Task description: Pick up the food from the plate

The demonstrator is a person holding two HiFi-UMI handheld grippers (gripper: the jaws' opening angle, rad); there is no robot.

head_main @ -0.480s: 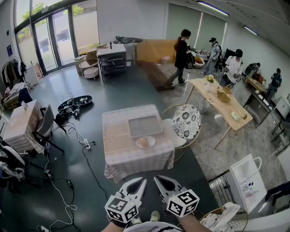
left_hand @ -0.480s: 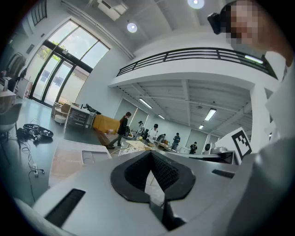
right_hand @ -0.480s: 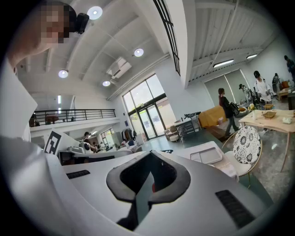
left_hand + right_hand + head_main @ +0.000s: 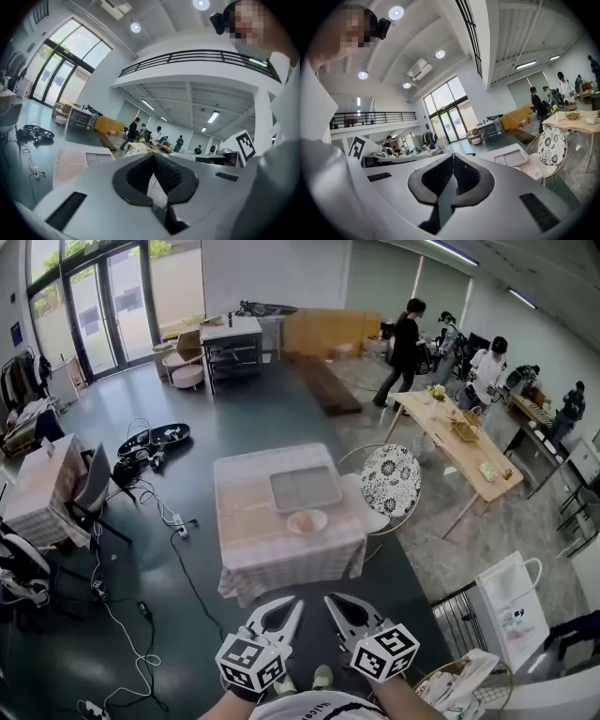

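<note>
- My left tongs [image 4: 296, 604] and right tongs [image 4: 329, 600] are both closed, tips touching, gripping nothing, well short of the table [image 4: 246, 545].
- The food [image 4: 301, 520], perhaps a bun, sits on the plate [image 4: 322, 521] toward the table's near right corner, just beside a tray [image 4: 305, 488].

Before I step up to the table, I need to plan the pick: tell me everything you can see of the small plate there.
The plate is small, round, shallow and pale pinkish-white; its material is too far off to tell. It lies flat on the cloth-covered table, in the half nearer the person, toward the right side, right by the near edge of the grey tray; whether they touch cannot be told. One rounded, pale orange piece of food sits on it. Nothing else touches it.
</note>
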